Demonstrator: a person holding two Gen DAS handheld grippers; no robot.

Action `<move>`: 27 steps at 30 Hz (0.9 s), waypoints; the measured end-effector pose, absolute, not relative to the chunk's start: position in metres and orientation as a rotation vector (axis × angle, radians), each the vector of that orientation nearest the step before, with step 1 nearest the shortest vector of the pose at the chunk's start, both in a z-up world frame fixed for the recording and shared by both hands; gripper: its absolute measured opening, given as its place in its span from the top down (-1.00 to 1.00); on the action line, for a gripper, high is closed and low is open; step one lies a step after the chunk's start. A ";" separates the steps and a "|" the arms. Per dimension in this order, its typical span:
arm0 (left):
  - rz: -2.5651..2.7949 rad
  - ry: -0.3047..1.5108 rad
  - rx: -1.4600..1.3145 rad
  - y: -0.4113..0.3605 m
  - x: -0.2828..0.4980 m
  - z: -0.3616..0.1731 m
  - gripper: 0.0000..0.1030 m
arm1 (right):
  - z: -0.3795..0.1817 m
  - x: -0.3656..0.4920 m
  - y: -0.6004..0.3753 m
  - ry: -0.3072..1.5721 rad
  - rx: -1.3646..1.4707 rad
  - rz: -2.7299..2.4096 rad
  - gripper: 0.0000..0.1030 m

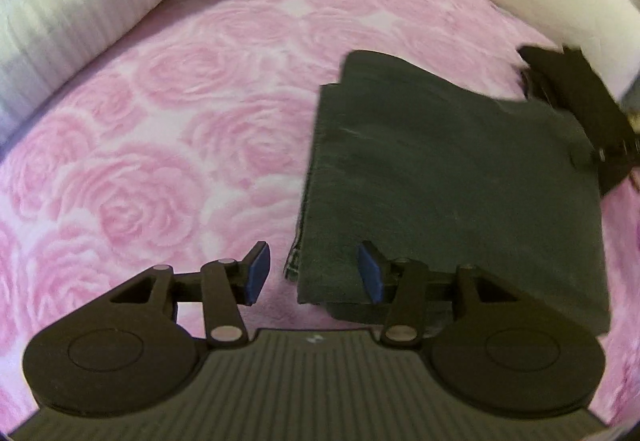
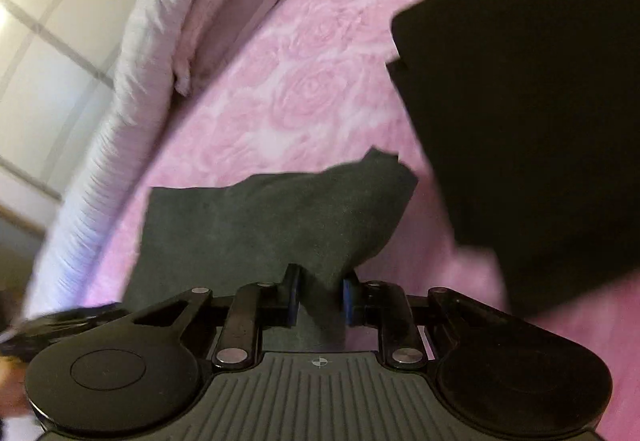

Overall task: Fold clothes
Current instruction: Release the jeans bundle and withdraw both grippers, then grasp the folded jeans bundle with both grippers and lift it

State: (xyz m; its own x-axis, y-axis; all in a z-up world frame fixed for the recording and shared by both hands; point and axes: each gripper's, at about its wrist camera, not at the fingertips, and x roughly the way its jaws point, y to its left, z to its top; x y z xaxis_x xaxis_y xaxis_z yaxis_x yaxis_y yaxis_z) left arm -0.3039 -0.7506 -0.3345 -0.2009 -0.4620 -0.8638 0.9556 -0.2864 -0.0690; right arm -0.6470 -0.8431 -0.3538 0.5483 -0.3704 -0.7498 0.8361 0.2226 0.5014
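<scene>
Bed (image 1: 160,129) w/ pink rose-pattern blanket; white bedding roll (image 1: 80,1) along far edge, tiled wall (image 2: 44,41) behind. Dark grey garment (image 1: 452,181) lies folded on bed. Left gripper (image 1: 314,273) fingers spread, empty, over garment's corner. Right gripper (image 2: 320,301) fingers pinching garment fold.

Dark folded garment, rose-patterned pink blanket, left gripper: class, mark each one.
dark folded garment (image 1: 452,177), left wrist view, middle of top layer
rose-patterned pink blanket (image 1: 160,145), left wrist view, bare patch
left gripper (image 1: 314,273), left wrist view, between fingertips

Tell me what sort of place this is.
Probably a bedroom: the work surface looks like a bed, given the pink rose-patterned blanket, the rolled white quilt along its edge, and the dark folded garment lying on it.
</scene>
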 end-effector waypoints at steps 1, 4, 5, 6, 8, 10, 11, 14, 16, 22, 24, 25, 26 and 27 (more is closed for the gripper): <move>-1.707 0.740 0.952 -0.746 -0.308 -0.332 0.14 | -0.349 -0.641 -0.845 0.593 0.998 -0.885 0.57; -1.751 0.507 1.072 -0.726 -0.321 -0.318 0.14 | -0.328 -0.627 -0.808 0.710 0.780 -0.938 0.31; -1.771 0.400 1.123 -0.716 -0.327 -0.315 0.16 | -0.321 -0.624 -0.790 0.727 0.711 -0.946 0.28; -1.788 0.286 1.176 -0.706 -0.334 -0.312 0.16 | -0.315 -0.622 -0.769 0.730 0.650 -0.945 0.26; -1.839 0.067 1.290 -0.685 -0.346 -0.318 0.15 | -0.310 -0.606 -0.729 0.756 0.546 -0.874 0.12; -1.880 -0.160 1.399 -0.663 -0.359 -0.327 0.07 | -0.308 -0.581 -0.691 0.800 0.439 -0.771 -0.17; -1.891 -0.258 1.451 -0.654 -0.364 -0.335 -0.06 | -0.313 -0.564 -0.673 0.843 0.359 -0.702 -0.32; -1.897 -0.429 1.535 -0.637 -0.373 -0.359 -0.18 | -0.344 -0.517 -0.628 0.984 0.084 -0.563 -0.34; -1.896 -0.492 1.542 -0.630 -0.375 -0.370 -0.24 | -0.371 -0.492 -0.606 1.077 -0.099 -0.511 -0.34; -1.871 -0.693 1.561 -0.617 -0.377 -0.399 -0.45 | -0.399 -0.484 -0.614 1.169 -0.300 -0.488 0.19; -1.856 -0.774 1.565 -0.618 -0.381 -0.408 -0.45 | -0.387 -0.491 -0.624 1.156 -0.250 -0.474 0.45; -1.848 -0.809 1.565 -0.618 -0.383 -0.411 -0.46 | -0.376 -0.495 -0.626 1.144 -0.228 -0.468 0.60; -1.841 -0.842 1.566 -0.619 -0.384 -0.414 -0.46 | -0.364 -0.499 -0.627 1.132 -0.207 -0.462 0.65; -1.832 -0.877 1.562 -0.620 -0.387 -0.417 -0.46 | -0.354 -0.502 -0.628 1.124 -0.191 -0.464 0.66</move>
State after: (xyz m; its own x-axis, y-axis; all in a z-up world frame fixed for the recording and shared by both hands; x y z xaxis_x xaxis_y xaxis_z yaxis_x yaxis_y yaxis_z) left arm -0.3872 -0.6199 -0.4165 -0.1542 -0.7745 -0.6135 0.0080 -0.6219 0.7831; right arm -0.5021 -0.6284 -0.3536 0.3496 -0.4502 -0.8216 0.2611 0.8891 -0.3760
